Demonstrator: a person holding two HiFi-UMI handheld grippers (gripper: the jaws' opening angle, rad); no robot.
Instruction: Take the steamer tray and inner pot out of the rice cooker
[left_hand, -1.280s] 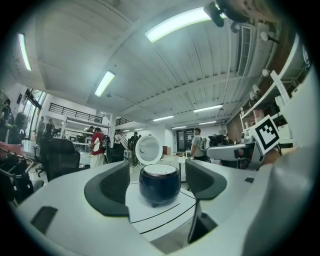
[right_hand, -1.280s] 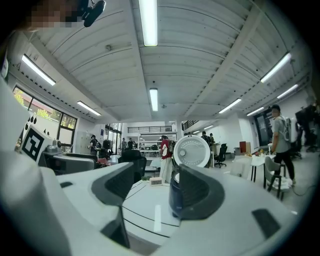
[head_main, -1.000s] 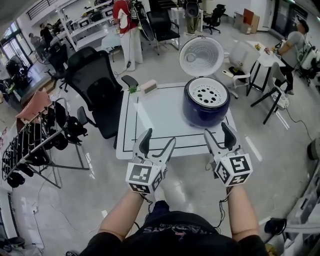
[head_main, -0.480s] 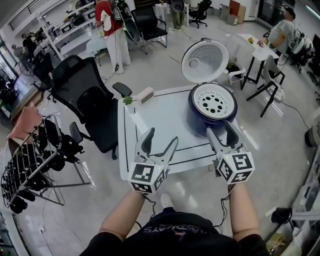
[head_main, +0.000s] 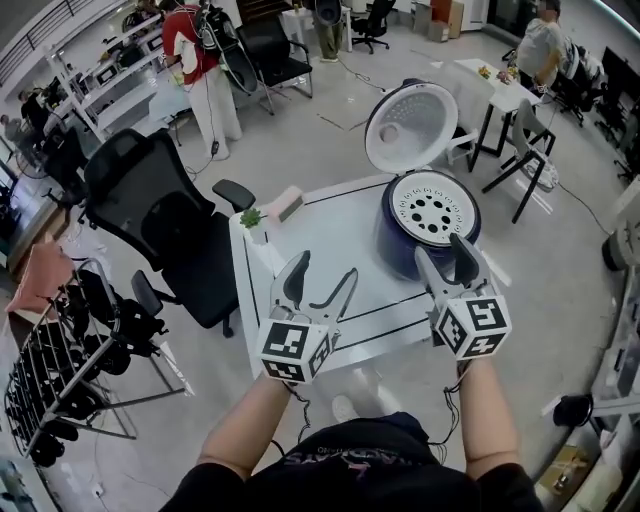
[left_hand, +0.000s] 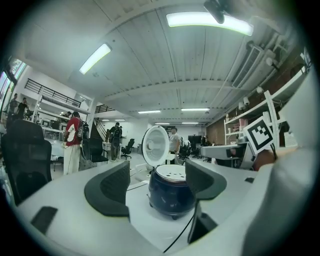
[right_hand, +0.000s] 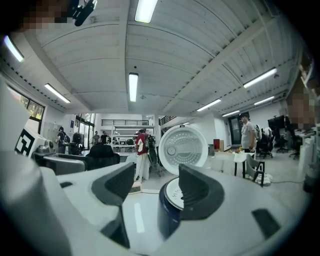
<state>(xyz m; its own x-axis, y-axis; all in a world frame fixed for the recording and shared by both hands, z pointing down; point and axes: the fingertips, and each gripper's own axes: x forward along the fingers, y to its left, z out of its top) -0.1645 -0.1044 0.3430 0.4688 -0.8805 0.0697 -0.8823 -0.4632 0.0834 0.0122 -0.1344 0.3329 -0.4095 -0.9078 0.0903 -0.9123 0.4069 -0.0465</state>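
A dark blue rice cooker (head_main: 405, 245) stands at the right side of a white table (head_main: 320, 235), its lid (head_main: 408, 126) swung up and back. A white steamer tray (head_main: 432, 208) with round holes sits in its top; the inner pot is hidden beneath. My left gripper (head_main: 320, 278) hovers open over the table's near edge, left of the cooker. My right gripper (head_main: 448, 258) is open just in front of the cooker, empty. In the left gripper view the cooker (left_hand: 170, 189) shows between the jaws. The right gripper view has the cooker (right_hand: 167, 215) partly behind the right jaw.
A small green plant (head_main: 250, 217) and a pale block (head_main: 285, 204) sit at the table's far left corner. A black office chair (head_main: 160, 225) stands left of the table, a rack (head_main: 75, 370) farther left. People stand by desks behind; a small white table (head_main: 500, 95) is far right.
The view has moved closer to the table. Both grippers now reach over its near edge, the right one close in front of the cooker. Both stay open and empty.
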